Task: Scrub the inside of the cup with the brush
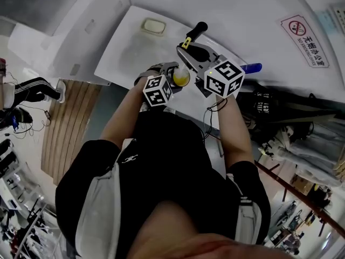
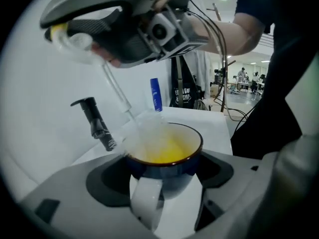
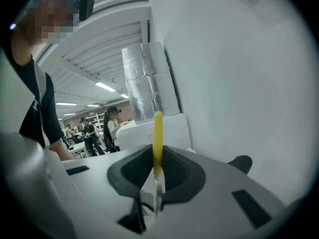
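A dark blue cup (image 2: 167, 156) with a yellow inside and a white handle sits between the jaws of my left gripper (image 2: 164, 176), which is shut on it. In the head view the cup (image 1: 181, 77) is held over the near edge of the sink. My right gripper (image 3: 157, 176) is shut on a brush (image 3: 158, 136) with a yellow handle end and a clear stem. Seen from the left gripper view, the right gripper (image 2: 119, 29) hangs above the cup, and the brush stem (image 2: 117, 91) slants down into it, with blurred bristles at the cup's left inner wall.
The white sink (image 1: 129, 47) has a black faucet (image 1: 198, 30) at its right and a soap dish (image 1: 153, 26) at the back. A blue bottle (image 1: 251, 68) stands on the counter to the right. A white wall rises behind the faucet (image 2: 97, 123).
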### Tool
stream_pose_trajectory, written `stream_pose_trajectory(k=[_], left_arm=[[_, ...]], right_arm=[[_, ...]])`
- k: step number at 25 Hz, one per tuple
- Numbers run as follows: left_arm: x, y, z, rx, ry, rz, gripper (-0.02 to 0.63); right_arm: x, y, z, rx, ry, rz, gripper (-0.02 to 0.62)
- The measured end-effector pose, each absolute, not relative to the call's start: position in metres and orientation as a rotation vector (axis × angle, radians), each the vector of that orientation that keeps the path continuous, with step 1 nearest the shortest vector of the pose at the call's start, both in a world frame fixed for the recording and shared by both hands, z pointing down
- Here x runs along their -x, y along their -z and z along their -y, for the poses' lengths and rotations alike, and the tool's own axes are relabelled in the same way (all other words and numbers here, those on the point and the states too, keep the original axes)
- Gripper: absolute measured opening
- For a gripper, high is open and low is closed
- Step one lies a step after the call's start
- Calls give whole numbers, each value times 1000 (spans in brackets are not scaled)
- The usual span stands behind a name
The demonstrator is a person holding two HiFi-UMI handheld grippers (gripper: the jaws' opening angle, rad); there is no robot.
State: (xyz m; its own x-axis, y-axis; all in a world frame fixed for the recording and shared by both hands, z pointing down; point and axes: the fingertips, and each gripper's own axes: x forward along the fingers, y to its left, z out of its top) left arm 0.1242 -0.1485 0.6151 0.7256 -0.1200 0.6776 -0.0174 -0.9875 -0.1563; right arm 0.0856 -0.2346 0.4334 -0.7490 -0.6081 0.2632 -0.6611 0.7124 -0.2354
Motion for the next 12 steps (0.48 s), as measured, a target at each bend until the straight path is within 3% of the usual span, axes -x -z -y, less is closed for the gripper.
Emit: stream_pose_trajectory(k=[5,12], left_arm=[[-134,-601,135,2870,1006,-69,385],[-122,-601,144,2971,977,-140,385]], right_arm=[[-104,-441,259,-1155,-497,2686,57],[-176,-462,261,-1329,-770,2597,60]])
